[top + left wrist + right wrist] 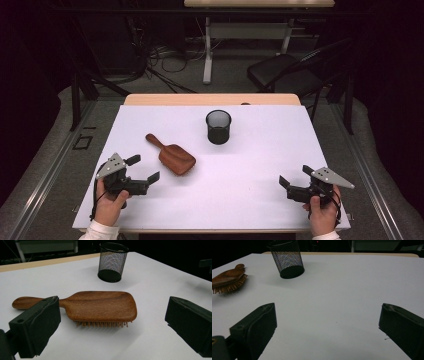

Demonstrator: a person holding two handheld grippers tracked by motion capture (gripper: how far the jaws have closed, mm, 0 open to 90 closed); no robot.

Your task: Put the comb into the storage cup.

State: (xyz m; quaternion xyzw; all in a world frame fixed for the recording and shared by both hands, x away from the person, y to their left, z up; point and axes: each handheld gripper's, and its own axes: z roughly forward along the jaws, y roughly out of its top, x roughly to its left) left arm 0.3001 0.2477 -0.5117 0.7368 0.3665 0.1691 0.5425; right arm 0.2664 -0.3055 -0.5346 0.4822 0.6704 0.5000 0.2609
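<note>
High view is showing the brown wooden paddle hairbrush [174, 157] lying bristles-down on the white table [250, 200], at seven o'clock from the black mesh cup [218, 127]. Left claw [144, 169] is waiting released beside it, right claw [295, 177] released well apart. Approach seems pending; next it needs centring over the brush.

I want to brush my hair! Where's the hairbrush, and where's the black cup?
hairbrush [100, 306], left gripper view, on its wooden back.
black mesh cup [218, 131], high view, on its side wall.
</note>
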